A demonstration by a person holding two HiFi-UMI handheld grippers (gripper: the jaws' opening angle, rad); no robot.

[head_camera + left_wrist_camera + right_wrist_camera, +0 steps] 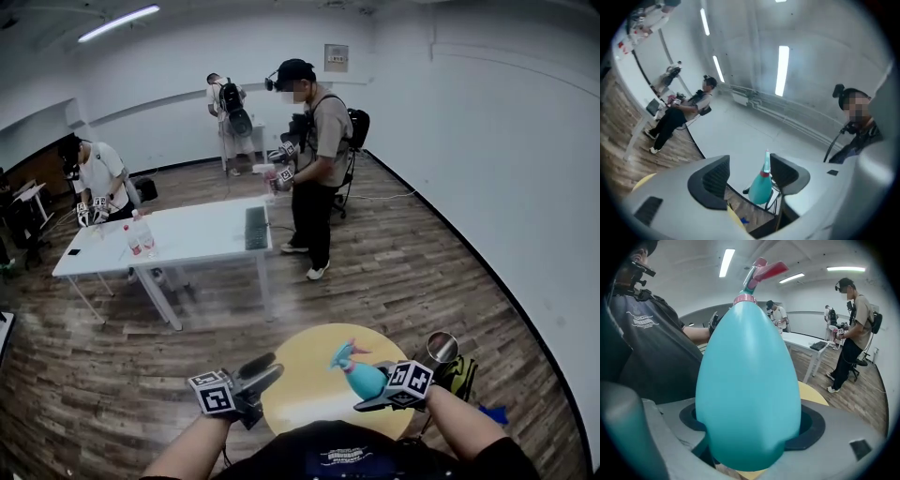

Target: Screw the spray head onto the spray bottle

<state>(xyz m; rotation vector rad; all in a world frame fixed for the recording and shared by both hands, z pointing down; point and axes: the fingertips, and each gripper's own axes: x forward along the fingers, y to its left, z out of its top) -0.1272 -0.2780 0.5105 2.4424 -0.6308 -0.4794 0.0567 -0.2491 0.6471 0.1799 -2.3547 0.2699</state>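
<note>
Already capped: right claw (750, 427) pinches bottle (747, 376) at belly.
Likely light, slick plastic; left claw (749, 176), spread and empty, should grip spray head (760, 269).

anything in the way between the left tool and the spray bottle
Nothing visible does. The left tool, open and empty, faces the spray bottle across open air. The right tool grips the bottle's body.

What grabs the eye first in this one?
A teal egg-shaped spray bottle, spray head on its neck, sits gripped in the right gripper over the round yellow table. The left gripper hangs open and empty beside it. Behind, people stand near a white table.
</note>
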